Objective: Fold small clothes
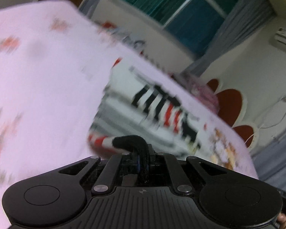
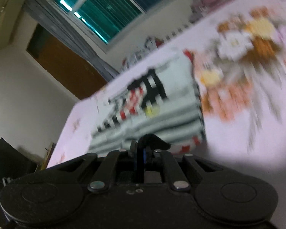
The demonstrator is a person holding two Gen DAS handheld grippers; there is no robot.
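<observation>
Both grippers, left gripper (image 1: 132,143) and right gripper (image 2: 152,140), were clamped on the striped shirt's (image 1: 162,110) near hem; next, carry it across the shirt.

The garment (image 1: 158,110) is spread on the bedsheet (image 1: 38,80), its near hem pinched at 2 points by the left gripper (image 1: 141,152) and right gripper (image 2: 143,150). A window (image 1: 181,5) is set in the wall behind the bed.

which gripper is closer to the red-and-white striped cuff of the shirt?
Left. The left gripper is shut on black trim right beside the red-and-white striped cuff. The right gripper grips the shirt at another edge.
</observation>
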